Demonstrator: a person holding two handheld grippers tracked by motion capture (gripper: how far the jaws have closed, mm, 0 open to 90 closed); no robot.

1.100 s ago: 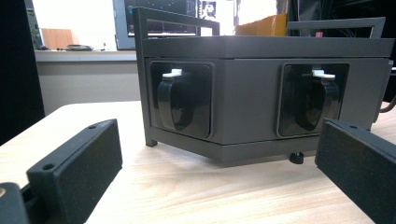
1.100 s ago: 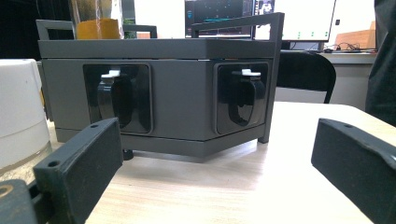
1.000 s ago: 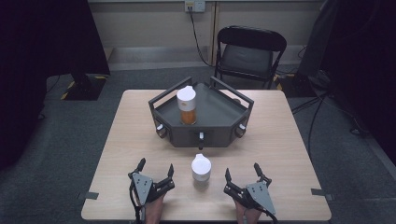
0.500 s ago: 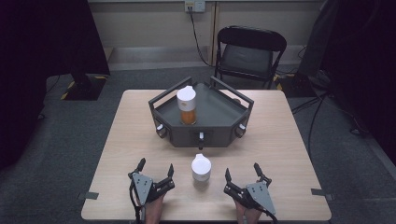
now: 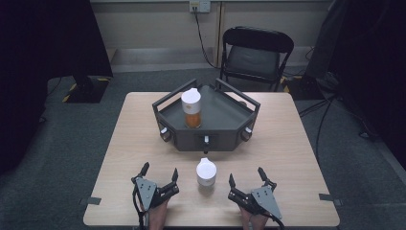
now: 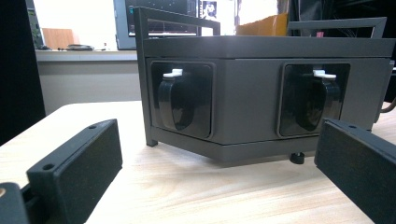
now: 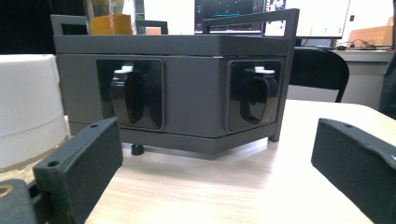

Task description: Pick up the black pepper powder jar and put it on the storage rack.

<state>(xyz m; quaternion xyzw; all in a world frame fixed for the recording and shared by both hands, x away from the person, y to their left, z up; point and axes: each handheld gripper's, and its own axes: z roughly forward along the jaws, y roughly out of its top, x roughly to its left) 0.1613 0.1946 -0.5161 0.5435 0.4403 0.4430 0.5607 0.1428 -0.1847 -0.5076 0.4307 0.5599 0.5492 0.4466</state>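
Observation:
A dark grey hexagonal tray [image 5: 225, 112] with handle rails stands at the table's middle, and an orange bottle [image 5: 192, 108] with a white cap stands upright inside it at the left. A small white jar [image 5: 206, 172] sits on the table in front of the tray. My left gripper [image 5: 159, 172] rests open near the front edge, left of the jar. To the jar's right lies my right gripper [image 5: 247, 176], also open. The left gripper view faces the tray's front wall [image 6: 247, 93] between empty jaws. The right gripper view shows the tray [image 7: 196, 88] and the white jar [image 7: 28, 107] at its left edge.
A black folding chair [image 5: 253, 55] stands behind the table. A cable [image 5: 203, 36] runs down from a wall socket. Black curtains hang at both sides. Bare wooden tabletop [image 5: 292, 134] lies left and right of the tray.

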